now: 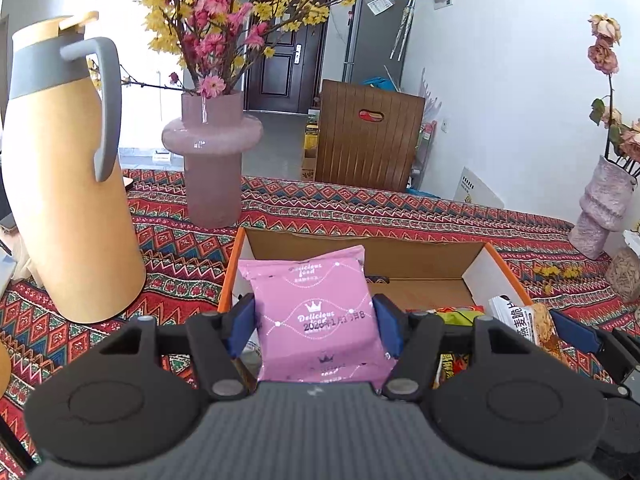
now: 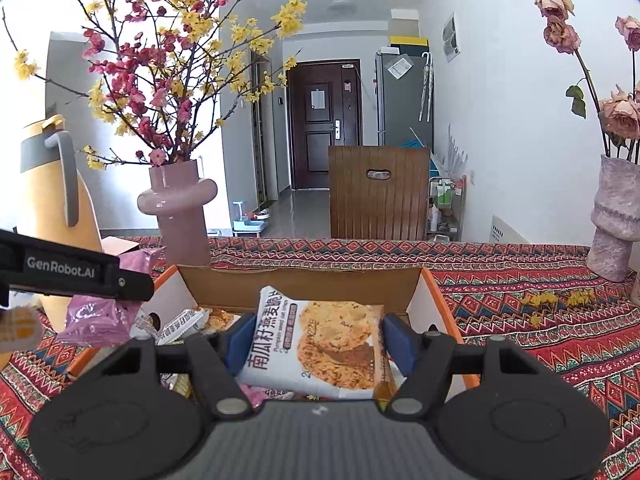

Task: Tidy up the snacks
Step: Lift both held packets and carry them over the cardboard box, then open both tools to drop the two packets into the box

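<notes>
Snacks: left claw pinches glossy pink pouch; right claw grips oat-crisp packet.

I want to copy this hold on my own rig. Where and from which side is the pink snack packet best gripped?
Across its width, near the lower half, as the left gripper does now: one pad on each side edge of the pink snack packet, coming from its near end. It is flat, soft and stands upright, so pinching the narrow span probably keeps it from folding as it goes over the cardboard box.
</notes>
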`<state>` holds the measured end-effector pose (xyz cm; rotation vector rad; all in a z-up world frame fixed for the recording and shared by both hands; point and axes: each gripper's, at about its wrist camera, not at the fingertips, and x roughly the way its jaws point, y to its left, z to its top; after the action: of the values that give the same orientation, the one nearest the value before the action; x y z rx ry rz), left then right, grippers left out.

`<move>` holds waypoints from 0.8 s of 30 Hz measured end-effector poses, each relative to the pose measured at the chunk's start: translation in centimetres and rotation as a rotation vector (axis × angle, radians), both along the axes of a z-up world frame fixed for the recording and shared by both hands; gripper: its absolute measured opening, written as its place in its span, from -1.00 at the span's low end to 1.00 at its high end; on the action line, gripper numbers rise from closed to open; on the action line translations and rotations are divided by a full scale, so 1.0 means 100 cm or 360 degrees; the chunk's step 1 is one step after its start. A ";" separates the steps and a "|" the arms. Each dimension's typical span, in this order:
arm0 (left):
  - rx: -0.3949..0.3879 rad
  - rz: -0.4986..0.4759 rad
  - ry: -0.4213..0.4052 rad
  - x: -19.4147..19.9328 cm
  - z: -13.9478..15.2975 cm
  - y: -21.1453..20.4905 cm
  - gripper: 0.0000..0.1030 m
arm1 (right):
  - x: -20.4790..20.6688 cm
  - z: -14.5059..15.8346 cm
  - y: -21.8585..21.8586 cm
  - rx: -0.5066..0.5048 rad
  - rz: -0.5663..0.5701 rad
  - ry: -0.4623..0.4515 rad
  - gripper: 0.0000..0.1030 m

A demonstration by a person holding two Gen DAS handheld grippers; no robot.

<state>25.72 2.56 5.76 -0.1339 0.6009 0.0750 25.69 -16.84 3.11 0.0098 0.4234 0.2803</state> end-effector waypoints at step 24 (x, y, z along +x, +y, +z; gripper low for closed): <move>-0.0041 0.0040 -0.0243 -0.004 -0.028 0.014 1.00 | 0.009 -0.025 -0.006 -0.0011 -0.0061 -0.0044 1.00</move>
<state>25.36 3.97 3.00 -0.1705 0.4479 0.0806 26.57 -17.46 0.64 0.0074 0.3962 0.2408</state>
